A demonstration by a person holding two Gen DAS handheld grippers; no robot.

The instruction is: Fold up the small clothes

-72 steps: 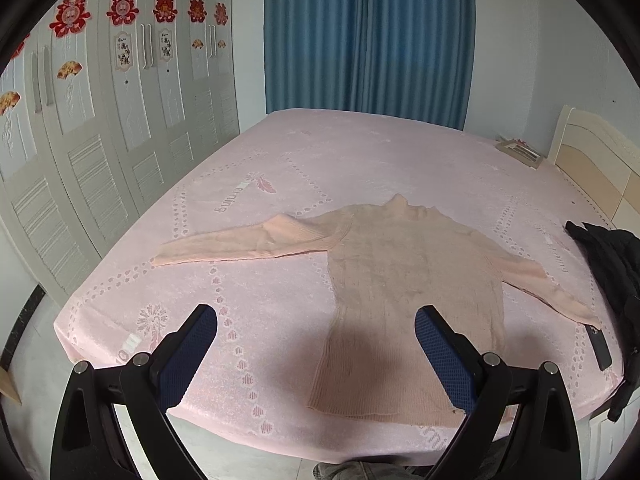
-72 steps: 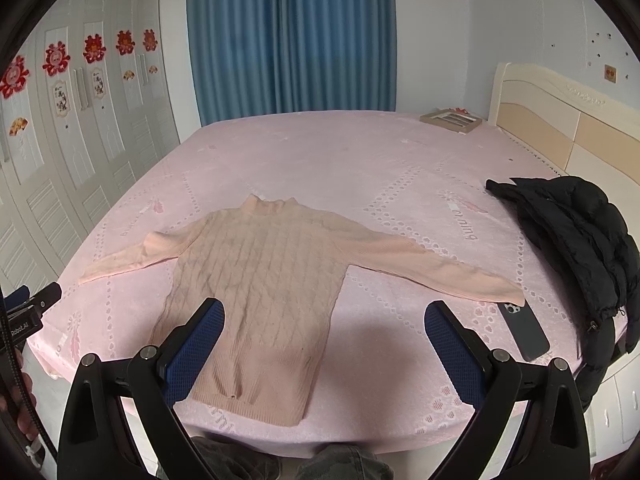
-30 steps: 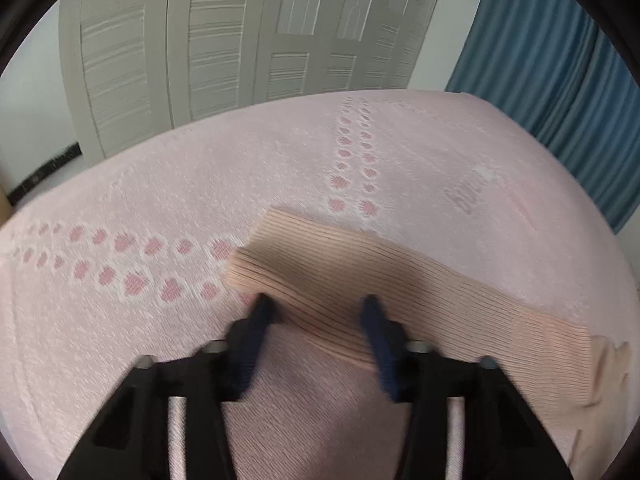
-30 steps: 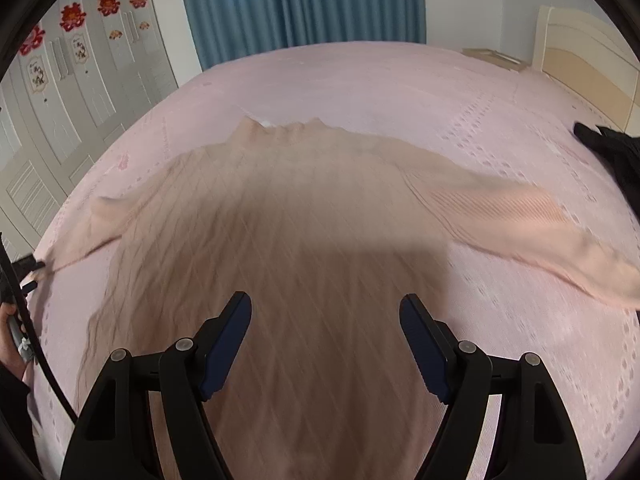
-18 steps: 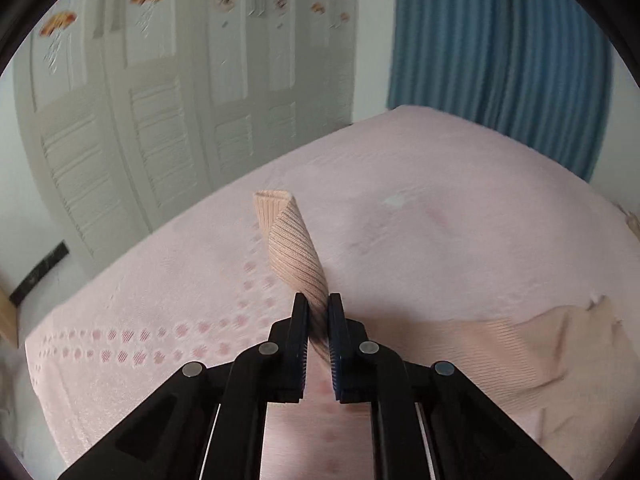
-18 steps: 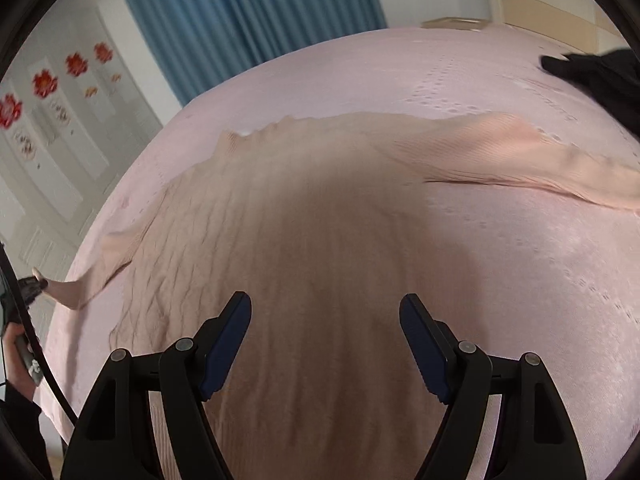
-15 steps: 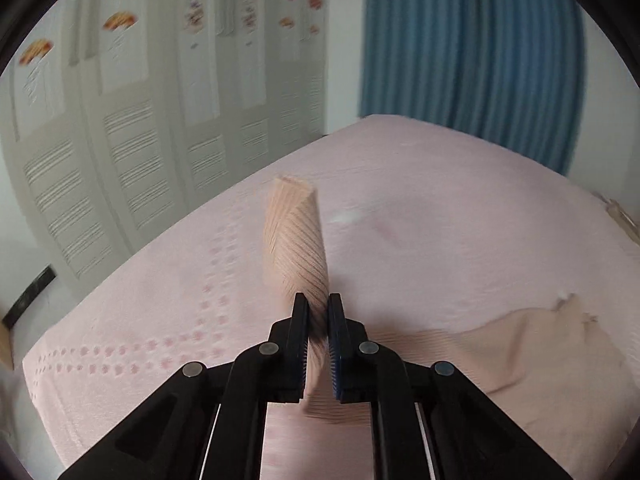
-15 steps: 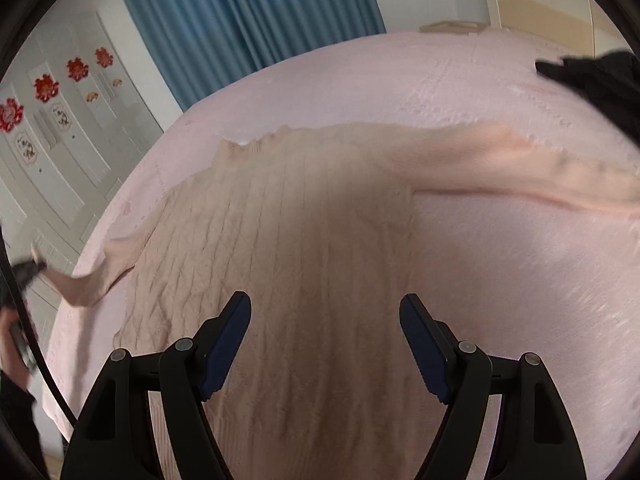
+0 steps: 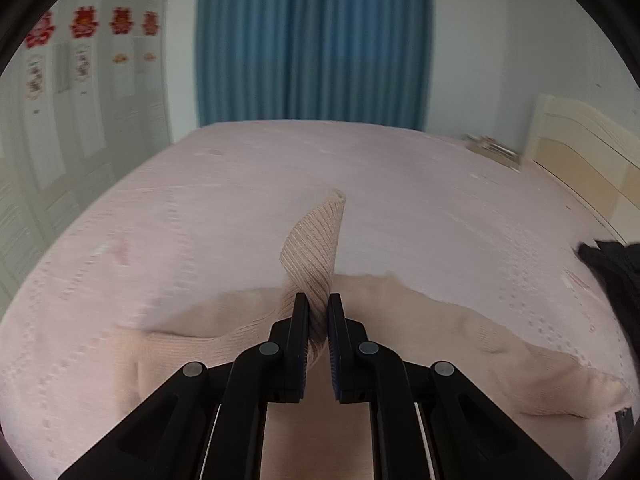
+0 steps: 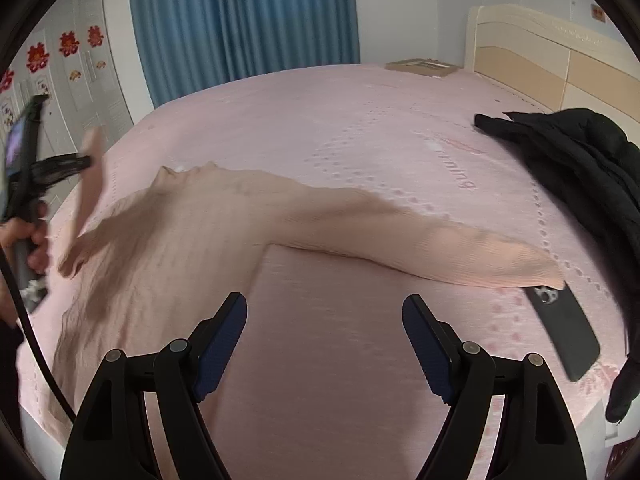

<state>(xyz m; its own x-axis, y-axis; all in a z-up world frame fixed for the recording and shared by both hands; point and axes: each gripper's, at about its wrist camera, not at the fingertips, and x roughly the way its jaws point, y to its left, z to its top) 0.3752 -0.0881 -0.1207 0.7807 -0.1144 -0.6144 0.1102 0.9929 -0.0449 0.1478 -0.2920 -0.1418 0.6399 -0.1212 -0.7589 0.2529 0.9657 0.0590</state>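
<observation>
A pink bedspread (image 10: 360, 128) fills most of both views, with blue curtains (image 9: 312, 40) across the upper middle of the frame behind it and white wardrobe doors (image 9: 60, 120) carrying red paper decorations (image 9: 84, 24) at the upper left. A cream headboard (image 10: 540, 52) runs along the upper right of the right wrist view. The peach knit sweater (image 10: 192, 248) lies spread on the bedspread, its body taking the left and centre of the right wrist view and one sleeve (image 10: 420, 240) stretching flat toward the right edge. A black jacket (image 10: 580, 168) is heaped at the right of that frame, and a dark phone (image 10: 564, 332) lies below it, its top end just at the cuff of the flat sleeve. A flat tan item (image 10: 420, 66) sits at the far edge of the bed, upper centre. The left gripper (image 9: 318, 312) is clamped on the other sleeve (image 9: 316, 248), lifted off the bed so the ribbed cuff stands up in the centre of the left wrist view; the same raised sleeve shows blurred at the left edge of the right wrist view beside the left hand (image 10: 28, 240). The right gripper (image 10: 325, 320) has its blue-padded fingers (image 10: 220, 336) spread wide apart, holding nothing, at the bottom centre of its frame, above the sweater's side edge and the bedspread beside it.
</observation>
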